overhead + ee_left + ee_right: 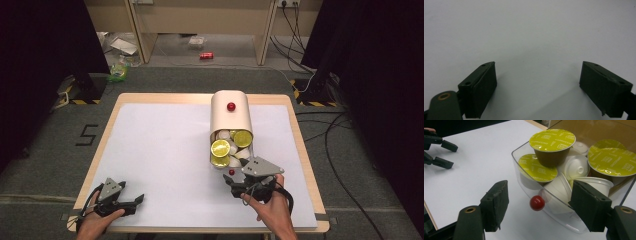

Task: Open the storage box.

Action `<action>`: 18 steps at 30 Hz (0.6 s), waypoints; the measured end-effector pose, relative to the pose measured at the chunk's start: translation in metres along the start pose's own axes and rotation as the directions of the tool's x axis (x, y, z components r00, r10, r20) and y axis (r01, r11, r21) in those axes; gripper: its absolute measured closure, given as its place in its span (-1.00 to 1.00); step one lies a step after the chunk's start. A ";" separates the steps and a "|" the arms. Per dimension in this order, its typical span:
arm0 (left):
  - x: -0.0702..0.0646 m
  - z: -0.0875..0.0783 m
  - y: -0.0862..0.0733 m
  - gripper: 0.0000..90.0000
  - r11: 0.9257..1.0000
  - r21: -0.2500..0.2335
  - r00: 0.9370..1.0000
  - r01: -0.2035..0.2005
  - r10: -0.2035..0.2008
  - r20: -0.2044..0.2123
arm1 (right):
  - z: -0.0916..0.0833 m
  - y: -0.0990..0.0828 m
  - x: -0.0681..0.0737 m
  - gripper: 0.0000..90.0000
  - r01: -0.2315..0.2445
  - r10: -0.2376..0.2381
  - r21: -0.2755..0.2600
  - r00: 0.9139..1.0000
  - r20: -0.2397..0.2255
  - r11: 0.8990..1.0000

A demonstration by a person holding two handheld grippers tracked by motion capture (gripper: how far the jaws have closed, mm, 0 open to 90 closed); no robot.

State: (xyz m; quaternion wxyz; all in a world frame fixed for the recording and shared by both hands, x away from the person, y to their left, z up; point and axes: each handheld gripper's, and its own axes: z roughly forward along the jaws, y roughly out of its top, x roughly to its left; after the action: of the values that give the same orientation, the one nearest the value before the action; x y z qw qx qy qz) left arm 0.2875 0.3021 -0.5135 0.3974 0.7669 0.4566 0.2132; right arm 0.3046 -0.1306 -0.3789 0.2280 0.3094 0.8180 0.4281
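Observation:
A beige capsule box (pixel 230 120) with a red knob (pixel 231 106) on top lies on the white mat (pixel 165 150). Its clear drawer (pixel 220 162) stands pulled out toward me. The drawer holds several yellow-lidded capsules (pixel 552 140) and white capsules (pixel 575 167). A small red knob (pixel 537 202) sits on the drawer's front wall (pixel 564 220). My right gripper (pixel 540 195) is open, with a jaw on each side of that knob and a gap at both sides. My left gripper (pixel 539 75) is open over bare mat at the near left (pixel 136 204).
The table's wooden edge (pixel 300 145) runs just right of the box. Beyond the table is grey floor with cables (pixel 330 130), a red can (pixel 206 56) and some litter. From the right gripper view, the left gripper (pixel 447 154) shows at far left.

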 end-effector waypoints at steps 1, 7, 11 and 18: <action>0.000 0.000 0.000 -0.70 1.000 0.000 1.000 0.000 0.000 0.000 | 0.000 0.000 0.000 -0.31 -0.001 0.001 0.004 1.000 -0.002 1.000; 0.000 0.000 0.000 -0.70 1.000 0.000 1.000 0.000 0.000 0.000 | -0.001 -0.001 0.001 -0.31 0.001 -0.001 0.002 1.000 -0.003 1.000; 0.000 0.000 0.000 -0.70 1.000 0.000 1.000 0.000 0.000 0.000 | -0.003 -0.001 0.001 -0.31 -0.001 0.002 0.007 1.000 -0.006 1.000; 0.000 0.000 0.000 -0.70 1.000 0.000 1.000 0.000 0.000 0.000 | -0.003 -0.001 0.001 -0.31 -0.003 0.003 0.003 1.000 -0.006 1.000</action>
State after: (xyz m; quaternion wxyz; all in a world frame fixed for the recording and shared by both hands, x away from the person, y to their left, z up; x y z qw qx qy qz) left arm 0.2876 0.3021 -0.5136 0.3977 0.7668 0.4567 0.2131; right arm 0.3016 -0.1320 -0.3781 0.2244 0.3093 0.8189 0.4283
